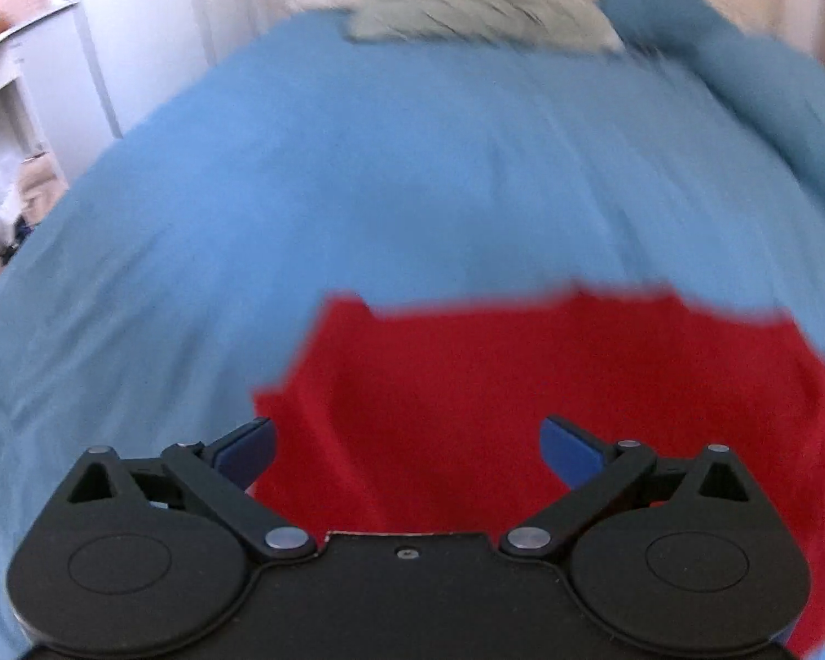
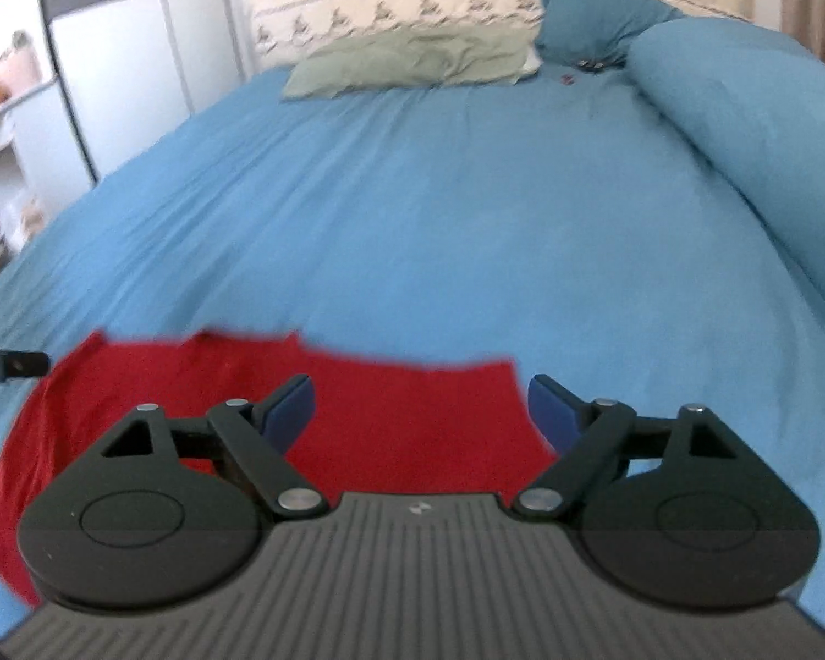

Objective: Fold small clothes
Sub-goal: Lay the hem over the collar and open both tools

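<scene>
- Garment first: the red garment (image 1: 522,401) lies flat on the blue bedsheet (image 1: 357,176), at the near end of the bed, right under both my grippers.
- Long axis runs side to side across the bed, parallel to the near edge. Its far edge faces the pillows and is roughly straight, with a small step or notch toward the left.
- Can't tell which end is the neck or the hem, it's all a bit blurry.
- My left gripper (image 1: 407,445) is spread wide, blue pads (image 1: 247,448) well apart, holding nothing. It hovers over the garment's left part, left pad about at the cloth's left edge.
- My right gripper (image 2: 421,412) is spread wide too, nothing between the fingers. It sits over the garment's right end, right pad (image 2: 550,412) just past the cloth's right edge, over the sheet.
- From the right wrist view, a bit of the other gripper pokes in at the far left, by the garment's left corner.
- Up at the head of the bed: a green pillow (image 2: 412,63) lying flat, a blue pillow (image 2: 588,11) propped next to it, and a long blue bolster (image 2: 753,126) down the right side.
</scene>
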### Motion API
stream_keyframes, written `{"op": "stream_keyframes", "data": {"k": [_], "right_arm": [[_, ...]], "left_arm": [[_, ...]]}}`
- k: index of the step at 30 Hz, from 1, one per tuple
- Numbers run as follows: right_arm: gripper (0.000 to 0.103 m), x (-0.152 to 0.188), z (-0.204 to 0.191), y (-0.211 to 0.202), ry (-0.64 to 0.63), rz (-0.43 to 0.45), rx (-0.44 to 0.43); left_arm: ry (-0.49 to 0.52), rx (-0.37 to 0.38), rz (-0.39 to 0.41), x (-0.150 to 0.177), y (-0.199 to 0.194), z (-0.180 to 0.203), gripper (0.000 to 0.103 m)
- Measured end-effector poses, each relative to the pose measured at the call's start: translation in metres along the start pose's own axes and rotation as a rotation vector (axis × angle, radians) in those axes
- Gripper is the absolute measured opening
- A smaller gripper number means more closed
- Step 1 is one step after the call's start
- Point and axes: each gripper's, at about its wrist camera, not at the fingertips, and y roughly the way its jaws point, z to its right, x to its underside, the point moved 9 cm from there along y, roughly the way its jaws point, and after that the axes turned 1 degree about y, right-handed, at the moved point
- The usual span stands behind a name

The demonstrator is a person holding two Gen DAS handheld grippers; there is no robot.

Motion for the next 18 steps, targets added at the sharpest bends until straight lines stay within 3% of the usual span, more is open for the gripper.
{"op": "stream_keyframes", "data": {"k": [3,6,9,12,18], "right_arm": [[0.100,0.028,-0.016,0.001,-0.010,-0.069,0.013],[0.100,0.053,-0.019,0.003,0.027,-0.108,0.025],[0.100,0.076,-0.015,0.014,0.067,-0.151,0.040],[0.100,0.091,-0.005,0.026,0.106,-0.166,0.057],[0.100,0.088,-0.004,0.015,0.110,-0.138,0.048]], "left_arm": [[0.067,0.044,0.003,0.029,-0.009,0.022,0.103],[0.112,0.030,-0.034,0.051,-0.002,0.031,0.103],[0.072,0.022,-0.094,0.067,0.014,0.025,0.103],[-0.005,0.046,-0.098,0.074,0.020,0.014,0.103],[0.017,0.020,-0.122,0.071,0.023,0.016,0.103]]}}
